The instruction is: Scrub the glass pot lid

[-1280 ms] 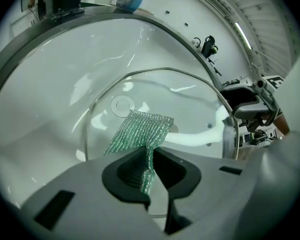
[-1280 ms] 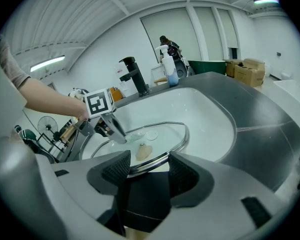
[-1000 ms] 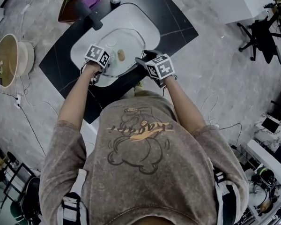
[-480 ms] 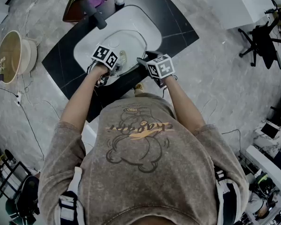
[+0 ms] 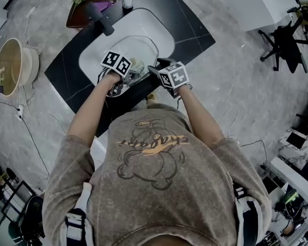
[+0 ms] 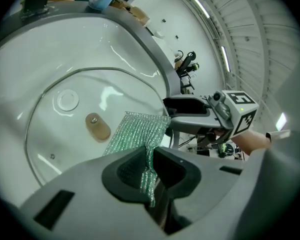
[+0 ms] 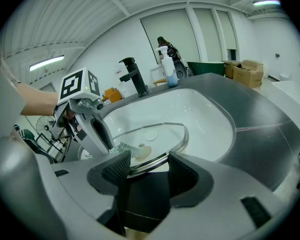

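The main hazard is the glass pot lid [image 7: 151, 136] slipping. The right tongs [image 7: 149, 170] stand wide with the lid's metal rim running from pad to pad. That is a hold on a short stretch of smooth, curved edge, which looks easy to lose. A hard sideways stroke could twist the lid free, and it could chip or crack against the sink [image 7: 210, 109]. The left tongs [image 6: 151, 170] are clamped on a thin fold of the scouring cloth [image 6: 137, 131], with most of it hanging loose ahead of the pads. Drag on the glass could pull the cloth out, and the bare tips of the tongs could strike the glass if pressed low. The cloth's far corner lies just beside the right tongs, so the two could also collide. The lid sits in the white basin, its near rim at the front by the black bench [image 5: 66, 70]. It is clear, glossy and shallowly domed, banded in bright steel, with a small tan oval knob [image 6: 97, 126] showing a screw head at its middle. The cloth is a green-silver metallic mesh, ribbed and limp. The basin is smooth, glazed and rounded.
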### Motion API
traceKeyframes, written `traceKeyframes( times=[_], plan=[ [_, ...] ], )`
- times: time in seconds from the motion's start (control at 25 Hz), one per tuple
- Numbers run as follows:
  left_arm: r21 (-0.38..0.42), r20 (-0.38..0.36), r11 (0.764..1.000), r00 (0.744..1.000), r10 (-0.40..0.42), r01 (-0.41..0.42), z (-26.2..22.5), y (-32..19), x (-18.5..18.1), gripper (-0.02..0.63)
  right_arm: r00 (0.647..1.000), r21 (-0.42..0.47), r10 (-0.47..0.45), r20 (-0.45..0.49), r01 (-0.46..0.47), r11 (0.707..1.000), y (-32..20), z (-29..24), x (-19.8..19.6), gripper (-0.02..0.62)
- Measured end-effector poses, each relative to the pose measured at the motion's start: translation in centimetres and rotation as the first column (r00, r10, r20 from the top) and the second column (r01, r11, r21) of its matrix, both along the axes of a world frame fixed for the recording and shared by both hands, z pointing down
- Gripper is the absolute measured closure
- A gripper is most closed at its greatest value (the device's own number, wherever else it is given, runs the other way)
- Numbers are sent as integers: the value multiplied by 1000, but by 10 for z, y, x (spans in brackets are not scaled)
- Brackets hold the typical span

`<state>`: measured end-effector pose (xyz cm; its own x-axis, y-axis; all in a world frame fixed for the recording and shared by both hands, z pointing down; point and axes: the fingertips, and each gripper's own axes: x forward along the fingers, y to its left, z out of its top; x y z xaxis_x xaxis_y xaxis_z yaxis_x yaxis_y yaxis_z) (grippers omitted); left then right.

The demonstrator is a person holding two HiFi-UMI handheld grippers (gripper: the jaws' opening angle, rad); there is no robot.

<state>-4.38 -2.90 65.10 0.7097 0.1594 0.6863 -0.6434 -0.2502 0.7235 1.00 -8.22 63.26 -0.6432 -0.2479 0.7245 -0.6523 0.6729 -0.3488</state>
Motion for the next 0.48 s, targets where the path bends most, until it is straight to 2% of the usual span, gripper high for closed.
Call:
traceKeyframes(
  times=[0.16, 0.48],
  plan=[
    [12, -27, 1000, 1000, -9, 9, 0, -11, 12, 551, 1000, 3, 1, -1, -1, 1000, -1, 0, 1, 339],
    [47, -33, 999, 999, 10, -8, 8, -36, 27, 551, 1000, 12, -1, -6, 1, 1000, 0, 0, 0, 342]
  ],
)
